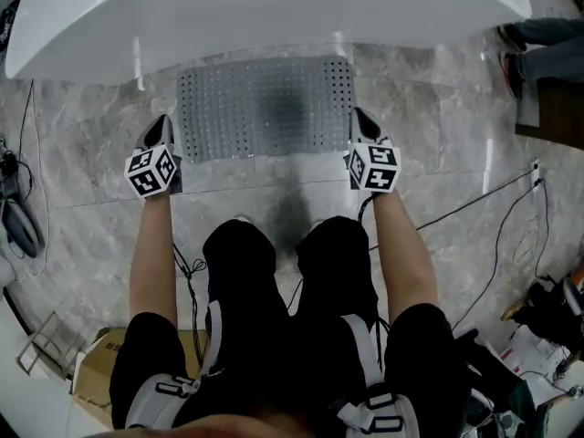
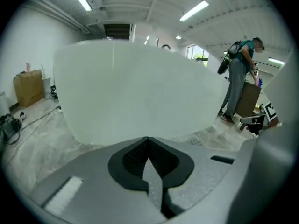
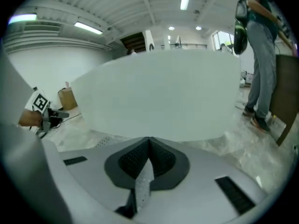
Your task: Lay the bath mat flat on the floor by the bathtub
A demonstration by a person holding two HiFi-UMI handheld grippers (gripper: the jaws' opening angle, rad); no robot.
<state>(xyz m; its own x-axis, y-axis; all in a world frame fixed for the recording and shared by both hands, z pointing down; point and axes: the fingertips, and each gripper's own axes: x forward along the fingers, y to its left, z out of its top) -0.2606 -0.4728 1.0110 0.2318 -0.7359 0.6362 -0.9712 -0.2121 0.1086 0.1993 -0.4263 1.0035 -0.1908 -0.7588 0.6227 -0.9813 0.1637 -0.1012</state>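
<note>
A grey perforated bath mat (image 1: 265, 108) lies spread on the marble floor right against the white bathtub (image 1: 274, 16). My left gripper (image 1: 162, 128) is at the mat's left edge and my right gripper (image 1: 361, 121) at its right edge, both near the corners closest to me. In the left gripper view the jaws (image 2: 148, 143) are shut with a thin strip of the dotted mat (image 2: 153, 178) pinched between the pads. The right gripper view shows the same: jaws (image 3: 149, 143) shut on a sliver of mat (image 3: 142, 183). The tub wall (image 2: 140, 92) fills both gripper views.
Black cables (image 1: 493, 199) run across the floor at right and left. Another person (image 1: 538, 48) stands by a wooden panel at the far right. A cardboard box (image 1: 96, 372) sits behind my left leg, and bags and clutter (image 1: 538, 336) lie at the lower right.
</note>
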